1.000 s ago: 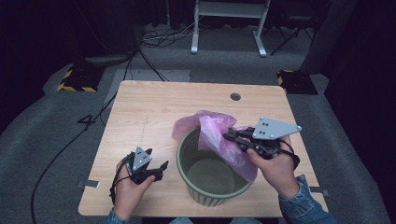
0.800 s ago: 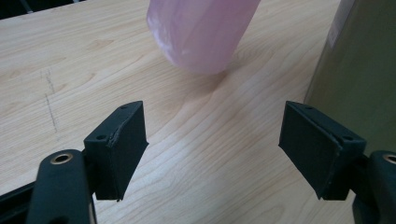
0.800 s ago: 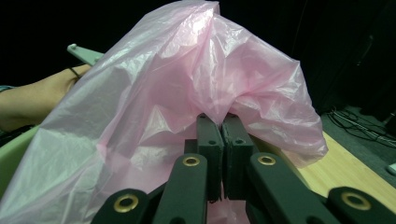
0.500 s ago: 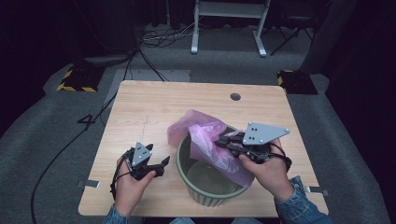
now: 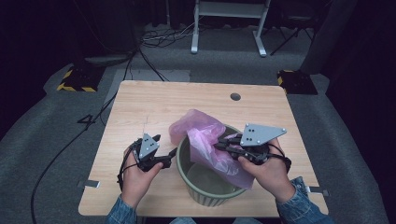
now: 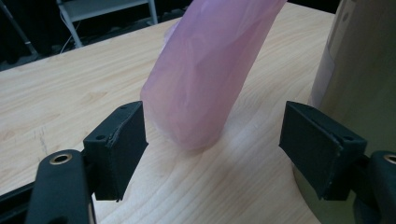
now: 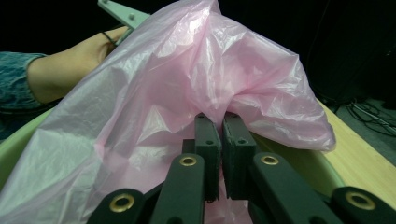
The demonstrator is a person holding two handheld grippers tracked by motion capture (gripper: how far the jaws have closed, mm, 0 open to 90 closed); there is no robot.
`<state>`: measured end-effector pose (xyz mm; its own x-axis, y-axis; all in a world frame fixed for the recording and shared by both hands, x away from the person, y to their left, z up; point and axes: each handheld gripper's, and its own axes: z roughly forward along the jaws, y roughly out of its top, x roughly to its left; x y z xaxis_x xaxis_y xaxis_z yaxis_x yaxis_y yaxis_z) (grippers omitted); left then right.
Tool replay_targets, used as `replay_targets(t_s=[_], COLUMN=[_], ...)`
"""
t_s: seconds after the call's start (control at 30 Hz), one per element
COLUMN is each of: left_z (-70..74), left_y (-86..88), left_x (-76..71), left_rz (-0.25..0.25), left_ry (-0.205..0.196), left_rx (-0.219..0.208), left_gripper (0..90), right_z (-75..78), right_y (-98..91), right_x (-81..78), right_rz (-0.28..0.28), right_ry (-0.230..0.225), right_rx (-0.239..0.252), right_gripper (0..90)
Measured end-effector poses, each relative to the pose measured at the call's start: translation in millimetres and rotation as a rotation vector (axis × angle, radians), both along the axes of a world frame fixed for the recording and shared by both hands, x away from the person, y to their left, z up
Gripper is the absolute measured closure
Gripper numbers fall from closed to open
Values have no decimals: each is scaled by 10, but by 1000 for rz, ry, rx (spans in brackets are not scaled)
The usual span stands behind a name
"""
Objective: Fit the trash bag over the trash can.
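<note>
While my right hand-held gripper [image 7: 222,140] pinches the pink bag [image 5: 205,140] over the bin [image 5: 187,179], my left hand-held gripper [image 6: 215,140] waits spread; lining remains undone.

Dark studio: floor cables [image 5: 154,39], hazard-taped weights [image 5: 74,80]

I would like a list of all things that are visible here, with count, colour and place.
plastic bag: one, pink, draped over the bin's far rim, part hanging outside
bin: one, grey-green, near edge of the table, between the hands
table: one, light wood, centre
round hole: one, dark, far side of the tabletop
hazard-striped blocks: two, black and yellow, floor beyond the table
cables: several, black, floor at left
left gripper: one, black, fingers open beside the bin
right gripper: one, black, fingers shut on the plastic bag
hands: two, blue denim sleeves
</note>
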<state>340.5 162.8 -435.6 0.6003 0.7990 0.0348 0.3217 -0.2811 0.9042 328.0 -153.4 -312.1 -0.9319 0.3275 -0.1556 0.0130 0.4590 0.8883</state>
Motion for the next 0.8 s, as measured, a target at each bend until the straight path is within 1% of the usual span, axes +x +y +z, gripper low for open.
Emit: replay_targets(t_s=[0.1, 0.17, 0.23, 0.27, 0.33, 0.4, 0.47, 0.53, 0.57, 0.63, 0.67, 0.73, 0.77, 0.8], left_z=[10, 10, 10, 11, 11, 8, 6, 12, 21, 32, 40, 64, 75, 91], left_y=[-33, -54, -69, -73, -87, -101, -112, -116, -111, -104, -102, -116, -120, -134], left_x=[41, 70, 92, 98, 110, 122, 135, 146, 158, 173, 180, 187, 185, 181], left_rz=[-7, -16, -34, -44, -63, -65, -67, -55, -59, -65, -69, -89, -100, -115], left_ry=[2, 8, 12, 11, 7, 13, 14, 7, -1, -8, -11, -24, -30, -33], left_rx=[-3, -13, -44, -57, -83, -87, -75, -63, -56, -68, -67, -56, -50, -47], left_gripper=[228, 227, 209, 186, 166, 164, 166, 194, 207, 232, 252, 282, 332, 408], right_z=[-7, -7, -4, -4, -3, -1, 0, -5, -9, -22, -26, -33, -33, -33], right_y=[1, -1, -7, -10, -13, -11, -7, -5, -4, -8, -8, -10, -11, -12], right_x=[-3, -4, -6, -5, -4, -3, -6, -8, -8, -9, -7, -6, -6, -5], right_rz=[7, 11, 14, 14, 8, 10, 12, 17, 18, 18, 19, 20, 20, 20], right_ry=[8, 13, 19, 21, 15, 15, 13, 14, 13, 16, 18, 22, 22, 21], right_rx=[-5, -5, -4, -4, -11, -14, -15, -17, -17, -21, -24, -30, -30, -30], right_gripper=[861, 860, 857, 853, 846, 846, 846, 845, 845, 845, 845, 845, 845, 845])
